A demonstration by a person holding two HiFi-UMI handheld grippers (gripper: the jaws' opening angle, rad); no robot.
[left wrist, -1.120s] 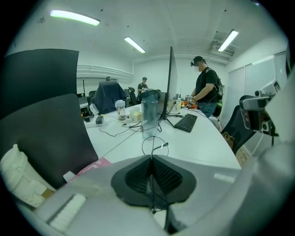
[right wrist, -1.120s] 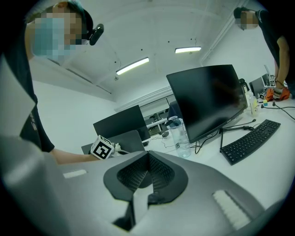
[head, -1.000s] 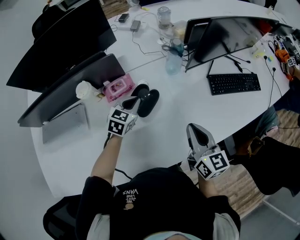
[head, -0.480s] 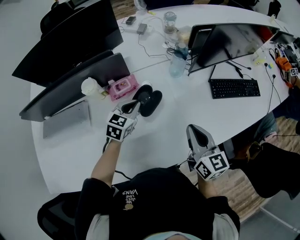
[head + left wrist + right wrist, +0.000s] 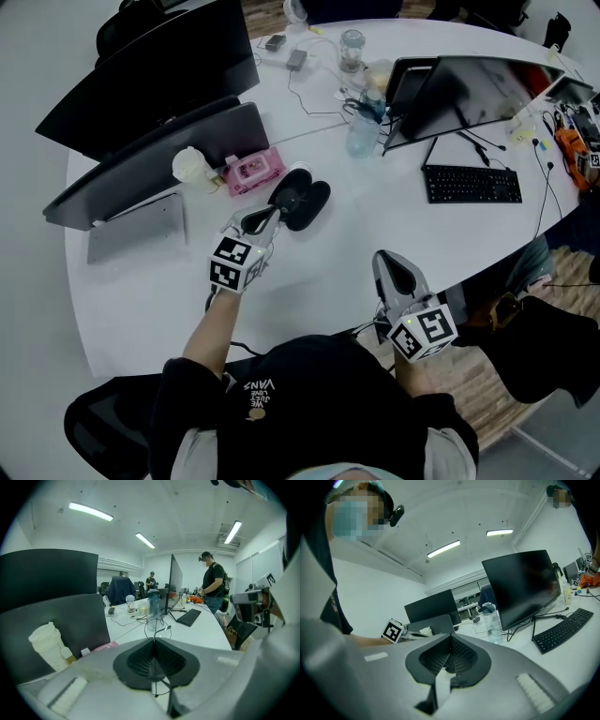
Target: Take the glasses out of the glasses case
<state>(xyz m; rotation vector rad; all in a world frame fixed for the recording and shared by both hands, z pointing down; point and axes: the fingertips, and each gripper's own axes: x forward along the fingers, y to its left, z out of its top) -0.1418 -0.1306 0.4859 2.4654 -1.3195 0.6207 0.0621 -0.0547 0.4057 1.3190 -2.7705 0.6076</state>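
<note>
The black glasses case (image 5: 302,201) lies open on the white table (image 5: 328,253), its two dark halves side by side. My left gripper (image 5: 273,213) sits just short of the case's near side, a little above the table. In the left gripper view it (image 5: 153,641) is shut on thin wire-framed glasses (image 5: 162,629); a lens rim and a temple stick out beyond the pads. The glasses are too thin to make out in the head view. My right gripper (image 5: 394,264) hovers at the table's near edge, shut with nothing in it (image 5: 450,641).
A pink tissue pack (image 5: 251,169) and a white cup (image 5: 192,167) stand just left of the case. A laptop (image 5: 131,239) and dark monitors (image 5: 159,159) lie further left. A water bottle (image 5: 364,131), a keyboard (image 5: 472,185) and cables are at the back right.
My left gripper has drawn back from the case toward the person, keeping its hold. The right gripper has stayed where it was.
</note>
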